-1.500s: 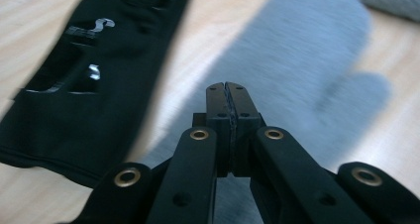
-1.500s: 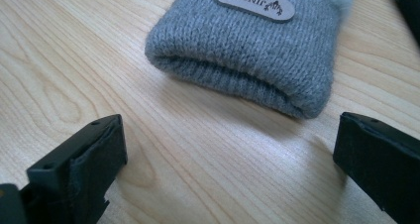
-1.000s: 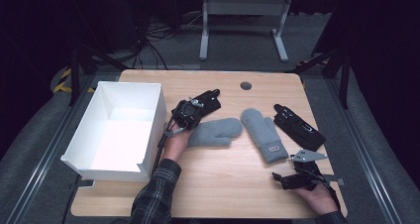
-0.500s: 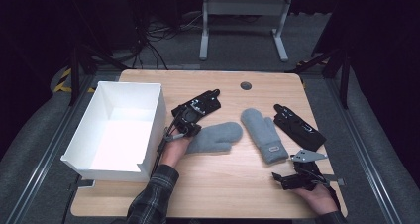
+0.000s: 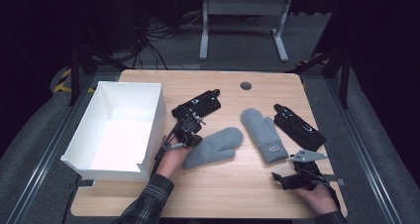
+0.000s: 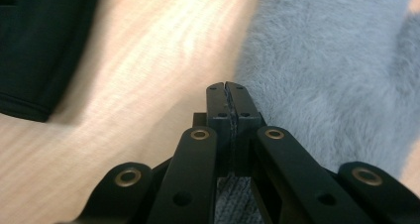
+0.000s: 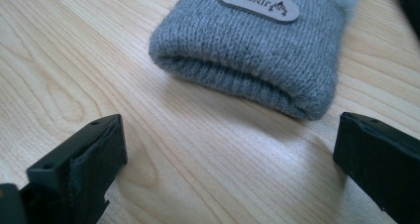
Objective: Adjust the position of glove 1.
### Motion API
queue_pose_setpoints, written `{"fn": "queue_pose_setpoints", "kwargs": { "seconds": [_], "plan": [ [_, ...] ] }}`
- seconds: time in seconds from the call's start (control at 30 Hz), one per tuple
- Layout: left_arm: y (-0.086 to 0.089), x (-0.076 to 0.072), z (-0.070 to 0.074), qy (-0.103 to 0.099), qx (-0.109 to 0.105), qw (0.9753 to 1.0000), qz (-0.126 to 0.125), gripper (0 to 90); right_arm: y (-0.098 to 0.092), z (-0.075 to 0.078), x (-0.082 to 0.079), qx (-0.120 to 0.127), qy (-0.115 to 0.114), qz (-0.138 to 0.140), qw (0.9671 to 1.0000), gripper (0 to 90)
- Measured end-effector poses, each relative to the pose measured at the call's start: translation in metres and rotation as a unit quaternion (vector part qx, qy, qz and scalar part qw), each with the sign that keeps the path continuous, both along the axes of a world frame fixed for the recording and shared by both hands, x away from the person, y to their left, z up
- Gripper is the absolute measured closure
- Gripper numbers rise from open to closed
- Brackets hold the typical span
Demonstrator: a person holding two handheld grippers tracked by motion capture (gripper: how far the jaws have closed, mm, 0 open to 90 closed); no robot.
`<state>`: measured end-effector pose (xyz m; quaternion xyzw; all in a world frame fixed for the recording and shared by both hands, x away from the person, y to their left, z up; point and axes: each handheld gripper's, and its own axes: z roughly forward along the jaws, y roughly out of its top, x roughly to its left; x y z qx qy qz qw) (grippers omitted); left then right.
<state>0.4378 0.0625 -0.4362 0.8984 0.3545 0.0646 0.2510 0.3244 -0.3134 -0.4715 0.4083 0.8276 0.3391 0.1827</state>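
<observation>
Gripping grey mitten (image 5: 214, 146), left claw (image 5: 187, 131)

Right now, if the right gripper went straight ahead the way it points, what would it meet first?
Most likely the ribbed cuff of the labelled grey mitten. The right gripper is open, with bare wooden table between its fingers and the cuff directly ahead; how far off it lies is hard to judge.

"JINGPIN" (upside down) on mitten label (image 7: 258, 3)

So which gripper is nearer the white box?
Left. The left gripper sits just beside the white box, by a grey mitten; the right gripper is across the table.
</observation>
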Motion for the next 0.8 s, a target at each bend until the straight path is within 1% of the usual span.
{"fn": "queue_pose_setpoints", "kwargs": {
  "seconds": [0.1,0.17,0.33,0.37,0.4,0.43,0.47,0.5,0.53,0.6,0.63,0.73,0.77,0.8],
  "plan": [
    [0.0,-0.006,0.0,0.009,-0.008,0.9999,-0.009,89.8,0.0,0.0,0.0,0.0,0.0,0.0,1.0,0.5],
    [0.0,-0.01,0.0,0.011,-0.013,0.9997,-0.016,89.8,0.0,0.0,0.0,0.0,0.0,0.0,1.0,0.5],
    [0.001,-0.021,-0.001,0.022,-0.027,0.9989,-0.031,89.8,0.0,0.0,0.0,0.0,0.0,-0.001,1.0,1.7],
    [0.002,-0.024,-0.002,0.024,-0.032,0.9987,-0.032,89.8,0.0,0.001,-0.001,-0.001,0.001,-0.001,1.0,5.6],
    [0.003,-0.025,-0.002,0.025,-0.034,0.9985,-0.035,89.8,0.001,0.005,-0.001,-0.004,0.003,0.002,1.0,14.7],
    [0.004,-0.027,-0.003,0.025,-0.036,0.9984,-0.036,89.8,0.002,0.007,-0.001,-0.007,0.004,0.002,1.0,19.5],
    [0.005,-0.029,-0.003,0.026,-0.037,0.9983,-0.037,89.8,0.003,0.011,-0.002,-0.005,0.003,0.007,1.0,23.1],
    [0.006,-0.03,-0.003,0.026,-0.037,0.9983,-0.038,89.8,0.004,0.014,-0.004,-0.003,-0.003,0.009,1.0,27.7],
    [0.007,-0.032,-0.004,0.027,-0.041,0.998,-0.04,89.8,0.006,0.017,-0.005,-0.002,-0.007,0.01,0.9999,30.4],
    [0.009,-0.036,-0.004,0.029,-0.047,0.9976,-0.042,89.8,0.012,0.023,-0.009,-0.002,-0.017,0.022,0.9996,39.5],
    [0.011,-0.038,-0.005,0.031,-0.049,0.9974,-0.042,89.8,0.015,0.025,-0.011,-0.001,-0.018,0.026,0.9995,43.7],
    [0.012,-0.042,-0.005,0.032,-0.055,0.997,-0.044,89.8,0.026,0.029,-0.014,0.016,-0.011,0.053,0.9984,60.0],
    [0.013,-0.044,-0.006,0.031,-0.056,0.9969,-0.046,89.8,0.026,0.029,-0.014,0.016,-0.011,0.053,0.9984,60.0],
    [0.013,-0.046,-0.006,0.03,-0.055,0.9969,-0.048,89.8,0.038,0.031,-0.011,0.03,-0.003,0.075,0.9967,70.0]
  ]
}}
